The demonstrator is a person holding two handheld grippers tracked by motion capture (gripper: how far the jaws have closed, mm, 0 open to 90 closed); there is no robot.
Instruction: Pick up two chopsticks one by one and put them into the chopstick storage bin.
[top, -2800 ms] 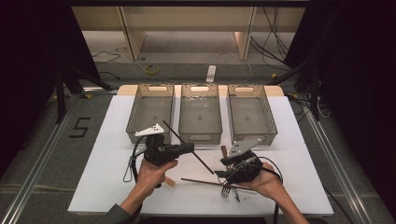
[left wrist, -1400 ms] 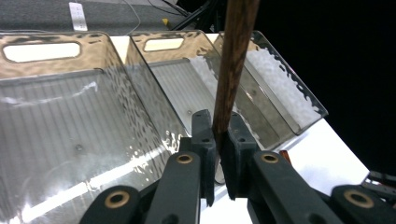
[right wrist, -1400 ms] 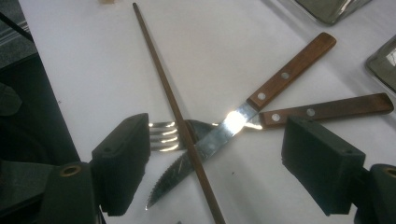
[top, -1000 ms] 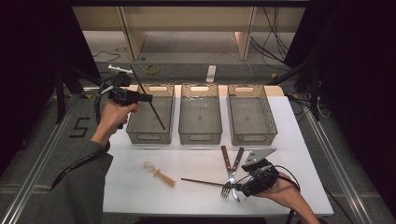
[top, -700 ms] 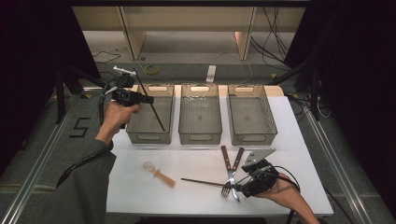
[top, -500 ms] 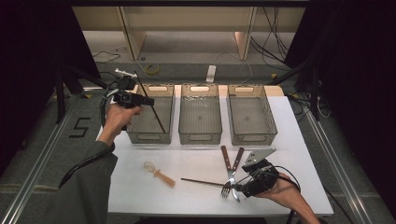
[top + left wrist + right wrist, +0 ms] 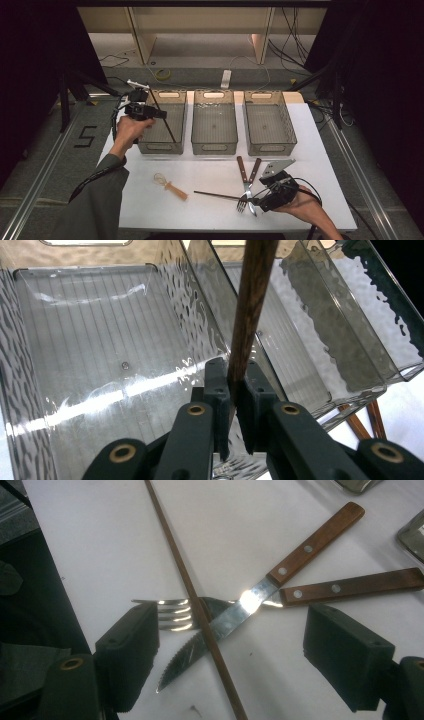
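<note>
The only writing that can be read is a black figure "5" marked on the floor off the left edge of the surface; the bins carry no label that can be made out.

Three clear plastic bins stand in a row along the far edge of the surface. The left bin holds nothing on its ribbed floor; the upper part of a dark wooden chopstick crosses above it, slanting from the bin's far left corner toward its near right side. The middle bin and the right bin look empty, with bare bottoms.

The left gripper hangs over the left bin near the far left corner of the surface, its fingers pressed on the chopstick, pinching it low on the shaft so that the stick rises up and away from them.

Near the near right corner, the right gripper has its fingers spread wide, one on each side of a pile of cutlery and touching none of it as far as can be seen. There a fork and a serrated knife, both with riveted wooden handles, lie crossed, and a second chopstick lies over them. A small whisk with a wooden handle lies toward the near left, well apart from both.
</note>
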